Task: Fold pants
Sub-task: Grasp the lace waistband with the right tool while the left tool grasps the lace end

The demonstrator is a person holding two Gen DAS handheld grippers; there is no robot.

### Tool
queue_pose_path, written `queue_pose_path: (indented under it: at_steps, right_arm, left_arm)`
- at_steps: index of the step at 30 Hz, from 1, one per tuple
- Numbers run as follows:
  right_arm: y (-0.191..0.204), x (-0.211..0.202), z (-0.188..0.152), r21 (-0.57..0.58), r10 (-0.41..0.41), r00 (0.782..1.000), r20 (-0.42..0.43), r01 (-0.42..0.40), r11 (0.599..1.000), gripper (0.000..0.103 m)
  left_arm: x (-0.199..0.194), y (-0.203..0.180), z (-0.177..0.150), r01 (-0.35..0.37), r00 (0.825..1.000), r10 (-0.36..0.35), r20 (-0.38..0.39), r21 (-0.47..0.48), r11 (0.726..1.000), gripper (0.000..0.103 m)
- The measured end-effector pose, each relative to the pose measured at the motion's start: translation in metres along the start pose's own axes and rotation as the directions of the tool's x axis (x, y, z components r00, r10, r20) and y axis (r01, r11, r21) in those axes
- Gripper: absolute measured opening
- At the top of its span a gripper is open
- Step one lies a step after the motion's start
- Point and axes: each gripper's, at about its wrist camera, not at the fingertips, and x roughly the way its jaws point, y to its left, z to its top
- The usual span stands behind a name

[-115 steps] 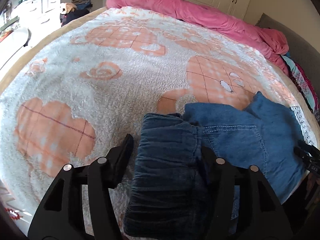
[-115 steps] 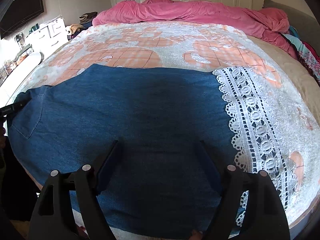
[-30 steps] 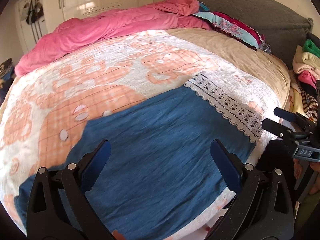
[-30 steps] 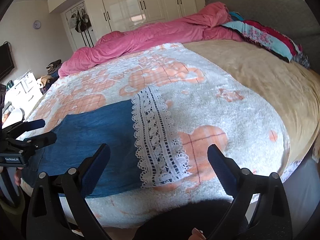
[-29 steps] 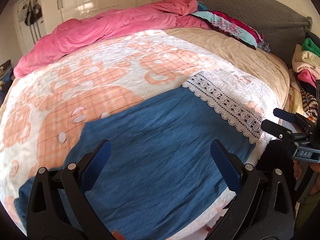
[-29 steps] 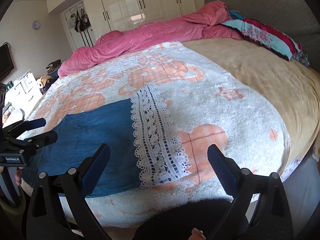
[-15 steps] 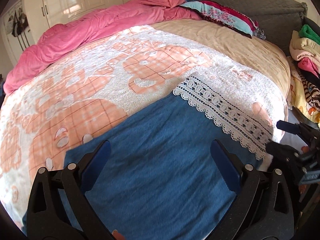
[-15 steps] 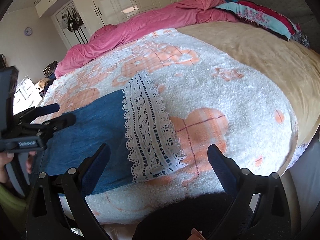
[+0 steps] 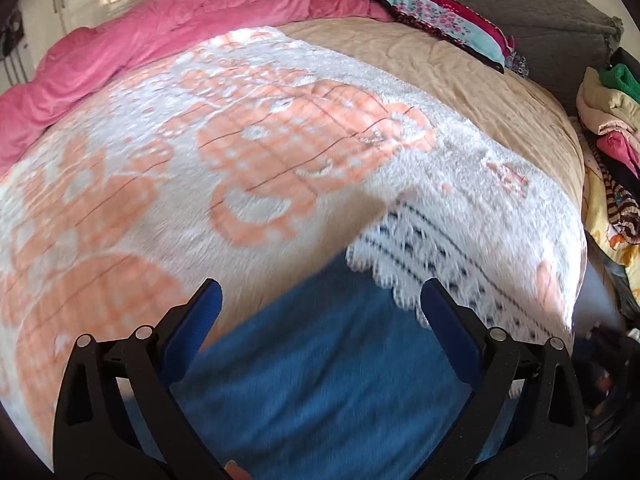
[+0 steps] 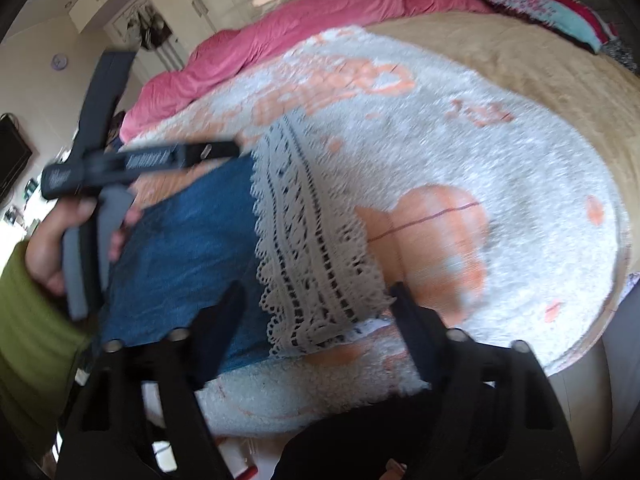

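A: Gripper status?
B: I read the left gripper (image 9: 320, 304) spread wide and empty over the pants (image 9: 320, 380); right gripper (image 10: 316, 308) likewise wide, empty.
A: Pants position?
B: Flat on the fleece blanket (image 9: 160, 168), lace hem (image 10: 312, 248) beyond, pink duvet (image 9: 180, 20) farthest.

Both wrist views overlook the pants (image 9: 328, 380) closely.

Wide bed (image 9: 500, 92) under a tan cover, fluffy white-and-peach blanket (image 9: 280, 152) spread across it, blue lace-hemmed pants (image 9: 328, 380) flat on the blanket near the edge, pink duvet (image 9: 180, 24) bunched along the far side
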Motion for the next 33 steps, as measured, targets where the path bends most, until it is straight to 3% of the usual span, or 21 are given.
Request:
queue_pose_path:
  at_steps: [2,5,7,12,14,16,18,20,24,28,33]
  right_arm:
    - [-0.002,0.001,0.001,0.012,0.02,1.0,0.0,-0.02,1.0,0.058]
    - [-0.008,0.001,0.001,0.044,0.063,0.998,-0.005,-0.062,0.997,0.055]
    - [-0.011,0.001,0.002,0.057,0.077,0.997,-0.003,-0.076,0.995,0.053]
    - [-0.007,0.005,0.007,0.052,0.073,0.997,-0.01,-0.072,0.996,0.053]
    - [-0.005,0.008,0.009,0.044,0.071,0.997,-0.014,-0.07,0.997,0.052]
    - [-0.002,0.012,0.012,0.034,0.086,0.996,-0.022,-0.085,0.996,0.052]
    - [-0.003,0.011,0.012,0.04,0.106,0.994,-0.02,-0.105,0.994,0.044]
    - [-0.004,0.011,0.011,0.045,0.15,0.989,-0.022,-0.148,0.988,0.026]
    - [0.001,0.013,0.013,0.018,0.174,0.984,-0.03,-0.174,0.985,0.025]
    - [0.005,0.009,0.014,0.003,0.2,0.98,-0.003,-0.2,0.98,0.024]
    - [0.035,-0.017,0.01,-0.121,0.233,0.966,0.111,-0.219,0.968,0.024]
  left_arm:
    - [0.015,0.003,0.008,0.052,0.998,-0.052,-0.03,0.0,0.999,0.088]
    - [0.032,0.006,0.013,0.135,0.988,-0.136,-0.068,-0.019,0.991,0.065]
    - [0.04,0.008,0.012,0.198,0.976,-0.2,-0.088,-0.039,0.979,0.056]
    - [0.047,0.008,0.012,0.266,0.96,-0.267,-0.084,-0.021,0.964,0.057]
    - [0.05,0.004,0.009,0.284,0.956,-0.283,-0.078,0.009,0.959,0.066]
    - [0.051,0.0,0.008,0.275,0.959,-0.271,-0.082,0.034,0.961,0.067]
    - [0.051,-0.002,0.009,0.28,0.957,-0.277,-0.087,0.028,0.96,0.058]
    - [0.049,-0.006,0.009,0.302,0.95,-0.298,-0.091,0.027,0.953,0.034]
    - [0.039,-0.011,0.005,0.265,0.963,-0.261,-0.07,0.048,0.963,0.017]
    - [0.029,-0.002,0.002,0.285,0.958,-0.285,-0.02,0.005,0.959,0.012]
    - [-0.006,0.017,-0.005,0.379,0.924,-0.375,0.078,-0.049,0.924,0.01]
